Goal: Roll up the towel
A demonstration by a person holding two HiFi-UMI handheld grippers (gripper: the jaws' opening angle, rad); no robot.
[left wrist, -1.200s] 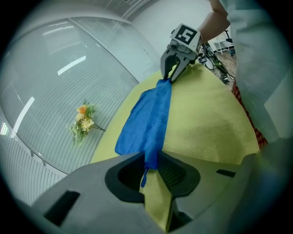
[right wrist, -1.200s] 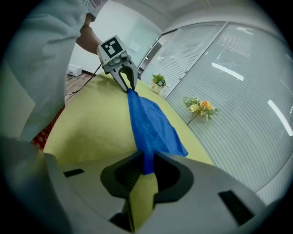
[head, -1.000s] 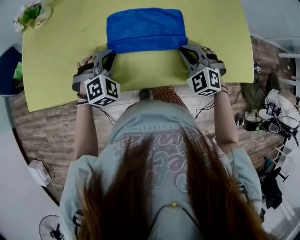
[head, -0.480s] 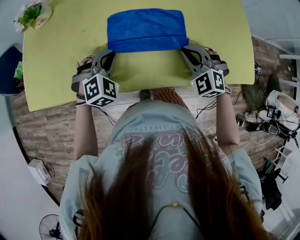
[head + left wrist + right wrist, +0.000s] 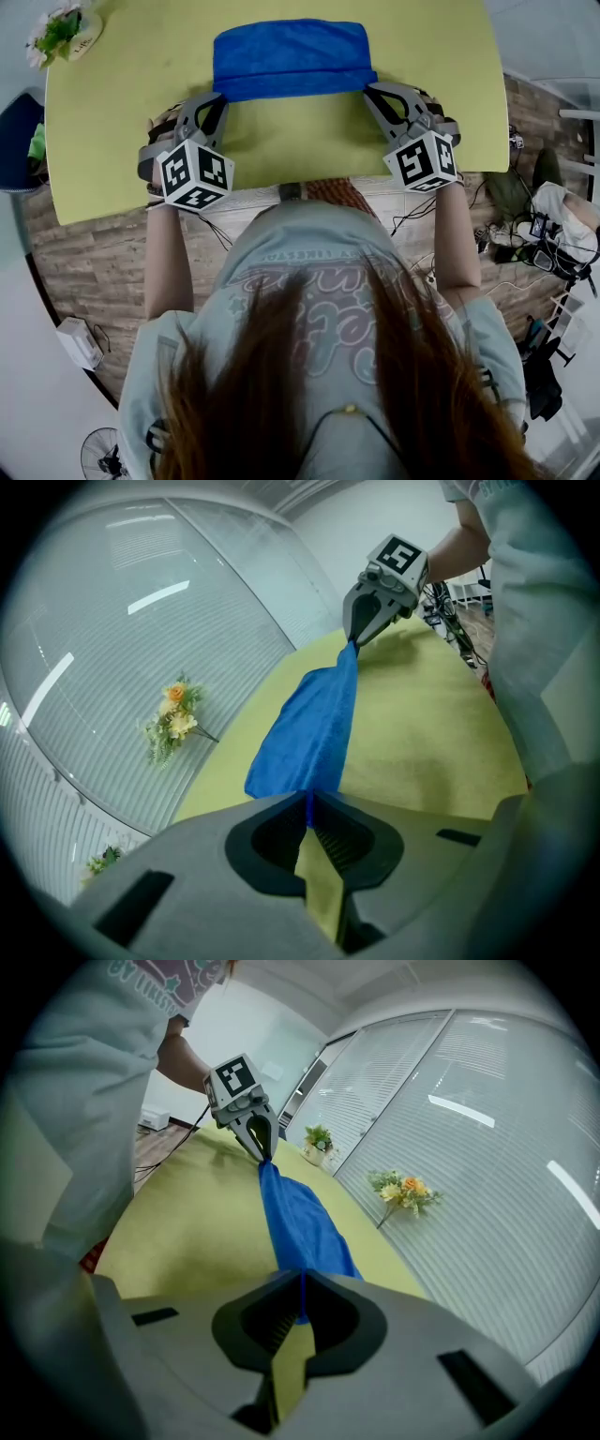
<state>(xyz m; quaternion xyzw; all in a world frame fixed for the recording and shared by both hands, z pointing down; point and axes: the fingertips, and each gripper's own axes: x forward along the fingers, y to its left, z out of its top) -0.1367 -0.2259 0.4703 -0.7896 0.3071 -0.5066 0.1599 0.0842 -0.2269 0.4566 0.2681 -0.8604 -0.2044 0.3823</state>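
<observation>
A blue towel (image 5: 291, 56) lies folded on the yellow-green table (image 5: 122, 122), its near edge doubled over. My left gripper (image 5: 217, 97) is shut on the towel's near left corner, and my right gripper (image 5: 368, 91) is shut on the near right corner. In the left gripper view the towel (image 5: 314, 724) stretches from my own shut jaws (image 5: 307, 801) to the right gripper (image 5: 354, 641). The right gripper view mirrors this: the towel (image 5: 300, 1227) runs from my jaws (image 5: 300, 1283) to the left gripper (image 5: 264, 1155). The edge hangs taut between them, just above the table.
A small bunch of flowers (image 5: 58, 28) sits at the table's far left corner. A glass wall with blinds (image 5: 141, 621) stands beyond the far edge. Cables and gear (image 5: 553, 244) clutter the floor on the right. The person's body is close to the near edge.
Both grippers have moved slightly away from the person, taking the towel's near edge with them. The right one has risen a little. The jaws stay closed on the corners.
</observation>
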